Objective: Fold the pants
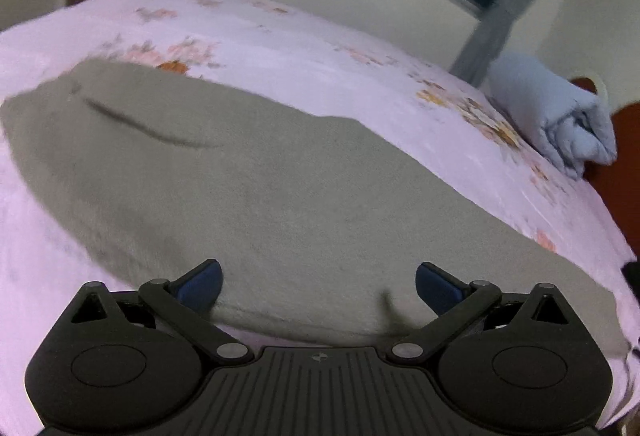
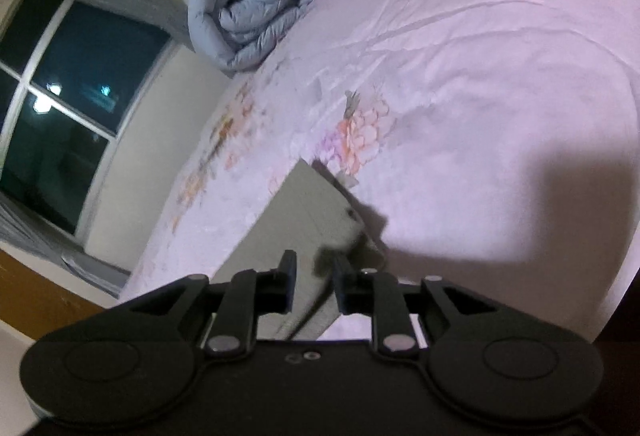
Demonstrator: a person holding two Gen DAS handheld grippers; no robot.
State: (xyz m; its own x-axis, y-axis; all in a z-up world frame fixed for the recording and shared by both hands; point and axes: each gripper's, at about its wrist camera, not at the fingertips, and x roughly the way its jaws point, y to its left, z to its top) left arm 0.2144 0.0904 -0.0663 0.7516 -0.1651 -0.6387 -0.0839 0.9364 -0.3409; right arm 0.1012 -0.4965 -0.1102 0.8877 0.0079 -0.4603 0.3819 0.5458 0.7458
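- Pants [image 1: 248, 196]: grey-green garment lying flat on the bed sheet [image 1: 280, 36], spread across the middle of the left wrist view. A dark curved seam or pocket line shows at its far left part.
- Left gripper [image 1: 319, 282]: jaws spread wide, blue fingertips [image 1: 204, 282] well apart, nothing between them. It hovers at the near edge of the pants; contact with the cloth cannot be confirmed.
- Right gripper [image 2: 313, 286]: jaws narrowed to a small gap, with an edge of the pants [image 2: 304, 220] running between the 2 fingers. Blur prevents confirming a firm pinch.
- In the right wrist view, the pants edge rises from the sheet [image 2: 480, 76] toward the gripper, casting a shadow beside it.
- Sheet: pale pink with floral print, creased.
- Rolled light-blue quilt [image 2: 252, 0] sits at the far edge of the bed, well apart from the pants.
- Window [image 2: 68, 84] with dark panes beyond the bed.
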